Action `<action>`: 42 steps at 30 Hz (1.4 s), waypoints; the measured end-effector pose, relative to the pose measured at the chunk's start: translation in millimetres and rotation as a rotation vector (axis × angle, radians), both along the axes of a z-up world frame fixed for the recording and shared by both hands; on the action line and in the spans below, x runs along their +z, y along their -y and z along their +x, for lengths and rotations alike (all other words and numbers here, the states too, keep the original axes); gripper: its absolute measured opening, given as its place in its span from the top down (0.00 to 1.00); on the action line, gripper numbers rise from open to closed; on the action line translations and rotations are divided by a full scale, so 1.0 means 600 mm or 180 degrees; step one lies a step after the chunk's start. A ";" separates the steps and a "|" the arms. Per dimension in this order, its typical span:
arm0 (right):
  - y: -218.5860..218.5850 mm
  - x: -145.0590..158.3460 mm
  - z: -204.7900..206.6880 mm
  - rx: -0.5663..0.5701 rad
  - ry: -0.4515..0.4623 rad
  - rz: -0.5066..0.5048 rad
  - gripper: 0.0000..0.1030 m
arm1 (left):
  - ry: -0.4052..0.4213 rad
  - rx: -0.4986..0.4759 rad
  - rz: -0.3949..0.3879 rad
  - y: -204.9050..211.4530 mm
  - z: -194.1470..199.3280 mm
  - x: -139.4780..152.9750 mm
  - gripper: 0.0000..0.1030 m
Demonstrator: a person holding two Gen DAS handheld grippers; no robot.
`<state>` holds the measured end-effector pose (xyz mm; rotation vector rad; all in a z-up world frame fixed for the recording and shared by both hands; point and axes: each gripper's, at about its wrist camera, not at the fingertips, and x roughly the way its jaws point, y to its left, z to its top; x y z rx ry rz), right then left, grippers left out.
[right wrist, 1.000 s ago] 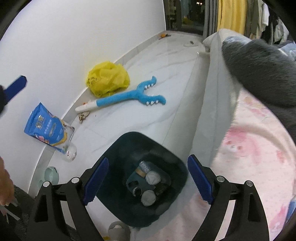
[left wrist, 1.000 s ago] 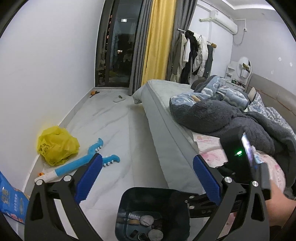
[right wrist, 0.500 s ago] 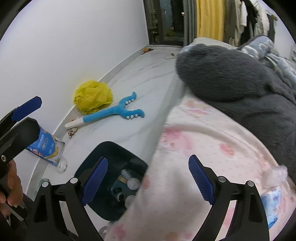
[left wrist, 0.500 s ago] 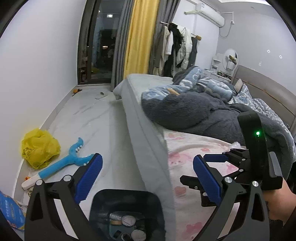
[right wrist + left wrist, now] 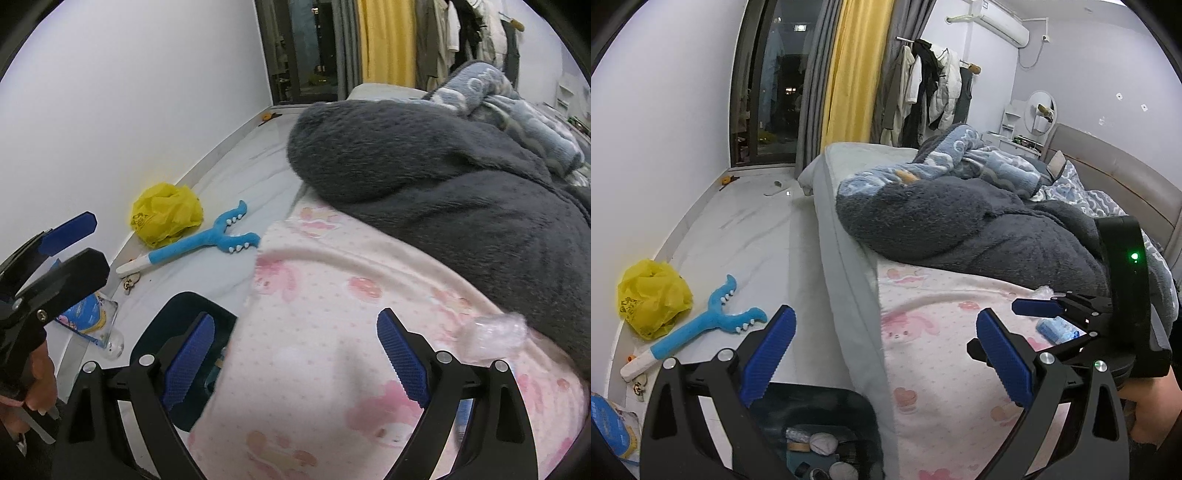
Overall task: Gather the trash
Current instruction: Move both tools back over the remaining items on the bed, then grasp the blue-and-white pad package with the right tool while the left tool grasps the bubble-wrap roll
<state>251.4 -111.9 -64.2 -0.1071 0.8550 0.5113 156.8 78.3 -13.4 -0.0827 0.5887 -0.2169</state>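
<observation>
Left wrist view: left hand-held gripper (image 5: 884, 354) wide open, nothing in it, over the bin (image 5: 820, 435) w/ trash inside at 6 o'clock. Right hand-held gripper (image 5: 1004, 325) at 3 o'clock reaches over the bed (image 5: 923, 332) toward a blue wrapper (image 5: 1054, 330); its long axis looks approx 9-to-3.

Right wrist view: right hand-held gripper (image 5: 295, 354) fully spread, empty. Clear crumpled plastic (image 5: 495, 334) at 3 o'clock, just beside the grey blanket (image 5: 443, 192), long axis approx 8-to-2. Best approach imo: swing right, straddle its short side, close w/o pinching the sheet.
</observation>
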 end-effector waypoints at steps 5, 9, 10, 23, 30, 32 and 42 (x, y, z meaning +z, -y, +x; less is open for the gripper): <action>0.029 0.000 0.004 -0.0048 0.0022 -0.0052 0.11 | -0.0004 -0.0058 -0.0069 0.022 0.009 0.002 0.03; 0.057 -0.004 0.008 -0.0127 0.0018 -0.0071 0.11 | -0.0025 -0.0088 -0.0101 0.035 0.017 0.001 0.03; 0.062 -0.005 0.009 -0.0145 0.0018 -0.0078 0.11 | -0.0031 -0.0096 -0.0107 0.040 0.019 0.000 0.03; 0.156 -0.016 0.016 -0.0420 0.0021 -0.0251 0.10 | -0.0095 -0.0154 -0.0218 0.078 0.045 -0.002 0.03; 0.193 -0.042 0.018 -0.0465 -0.0052 -0.0409 0.10 | -0.0104 -0.0200 -0.0241 0.102 0.056 -0.001 0.03; 0.199 -0.049 0.019 -0.0468 -0.0084 -0.0442 0.10 | -0.0111 -0.0206 -0.0252 0.110 0.058 -0.002 0.03; 0.230 -0.081 0.016 -0.0368 -0.0300 -0.0342 0.34 | -0.0236 -0.0335 -0.0240 0.168 0.078 -0.017 0.03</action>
